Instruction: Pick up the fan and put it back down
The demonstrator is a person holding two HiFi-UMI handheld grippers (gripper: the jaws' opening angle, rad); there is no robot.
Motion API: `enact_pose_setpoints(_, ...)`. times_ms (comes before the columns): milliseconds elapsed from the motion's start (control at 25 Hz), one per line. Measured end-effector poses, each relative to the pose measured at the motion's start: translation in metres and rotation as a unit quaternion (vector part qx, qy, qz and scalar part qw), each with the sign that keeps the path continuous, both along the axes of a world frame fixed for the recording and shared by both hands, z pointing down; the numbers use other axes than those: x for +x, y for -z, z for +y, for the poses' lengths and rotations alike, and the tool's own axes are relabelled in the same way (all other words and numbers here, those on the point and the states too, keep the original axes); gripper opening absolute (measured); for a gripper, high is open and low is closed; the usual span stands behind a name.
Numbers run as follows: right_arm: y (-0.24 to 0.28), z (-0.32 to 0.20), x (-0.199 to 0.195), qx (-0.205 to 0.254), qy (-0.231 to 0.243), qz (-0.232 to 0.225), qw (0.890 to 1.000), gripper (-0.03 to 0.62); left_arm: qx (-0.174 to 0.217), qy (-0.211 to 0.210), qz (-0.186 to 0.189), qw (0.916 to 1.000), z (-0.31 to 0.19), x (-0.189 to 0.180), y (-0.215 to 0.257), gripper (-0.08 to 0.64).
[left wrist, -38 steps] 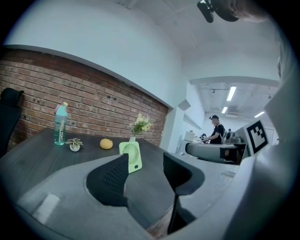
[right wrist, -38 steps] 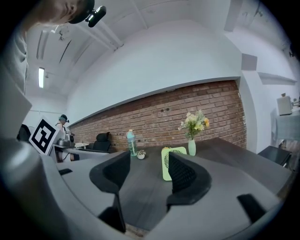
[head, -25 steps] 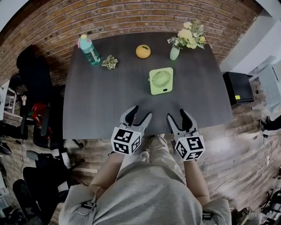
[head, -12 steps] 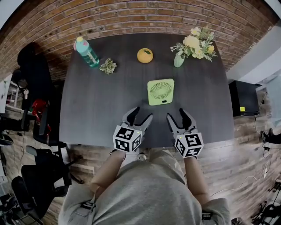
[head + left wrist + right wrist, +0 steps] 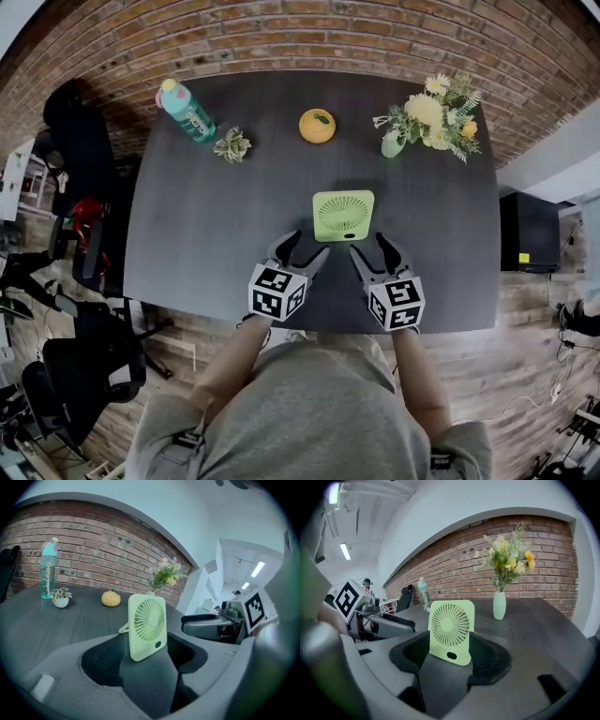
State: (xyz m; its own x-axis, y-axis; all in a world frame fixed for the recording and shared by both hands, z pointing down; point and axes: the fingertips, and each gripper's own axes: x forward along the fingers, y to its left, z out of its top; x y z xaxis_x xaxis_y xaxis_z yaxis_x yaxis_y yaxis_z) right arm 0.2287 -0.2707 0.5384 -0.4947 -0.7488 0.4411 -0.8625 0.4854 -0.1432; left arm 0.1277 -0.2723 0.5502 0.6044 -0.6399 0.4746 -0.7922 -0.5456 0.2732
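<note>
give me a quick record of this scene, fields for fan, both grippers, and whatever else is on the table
fan: light green, upright on the table, untouched
left gripper: open, jaws have just been opening, nothing between them, fan just ahead
right gripper: open, empty, fan just ahead
far side: teal bottle, small plant, orange, vase of flowers
stage: fan not yet picked up

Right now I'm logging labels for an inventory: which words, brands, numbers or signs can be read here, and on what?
No text is readable.
Teal plastic water bottle: vertical print down its side, too blurred to read.
Yellow sticker on the black box: too small to read.
White cubes with black square markers: patterns only, no letters.
Light green square fan: no print visible.
</note>
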Motion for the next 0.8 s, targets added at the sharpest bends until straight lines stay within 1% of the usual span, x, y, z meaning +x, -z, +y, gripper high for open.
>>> enact_pose_setpoints(400,-0.039,-0.03,0.003,-0.041,0.05,0.025,0.998,0.264,-0.022,-0.001,-0.037,0.9991,-0.025,0.011,-0.032,0.275)
enact_pose_setpoints(680,-0.059,-0.043,0.0,-0.064,0.084,0.036,0.994,0.267,-0.047,-0.035,-0.058,0.9966,-0.034,0.023,-0.054,0.275)
enact_pose_setpoints(800,-0.067,-0.045,-0.001,-0.072,0.099,0.042,0.992,0.267,-0.054,-0.039,-0.063,0.9958,-0.037,0.026,-0.061,0.275)
